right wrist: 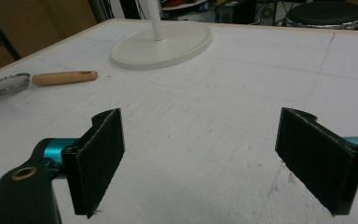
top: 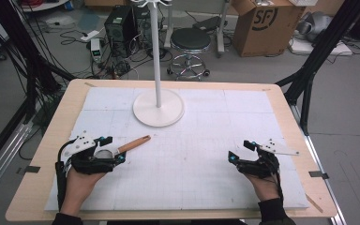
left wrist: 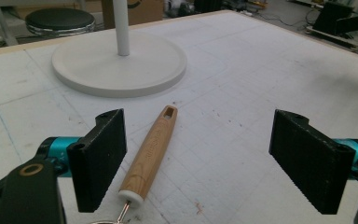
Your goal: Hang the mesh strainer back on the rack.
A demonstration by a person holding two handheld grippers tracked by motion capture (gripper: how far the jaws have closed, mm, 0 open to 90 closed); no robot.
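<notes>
One strainer [top: 122, 148] with a smooth, rounded wooden handle and a round wire-mesh bowl is lying at the near left of the bench [top: 42, 154], on its scuffed white gridded mat. The left gripper [top: 108, 148] is hovering over the strainer's bowl, jaws released. The right gripper [top: 240, 151], also released, is sitting at near right. One white round-based stand [top: 158, 107] is rising at far centre.

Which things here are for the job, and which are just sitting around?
Likely for the job: strainer with wooden handle, white stand, left gripper, right gripper, both open.
Just lying about: stool, cardboard box, computer tower.
</notes>
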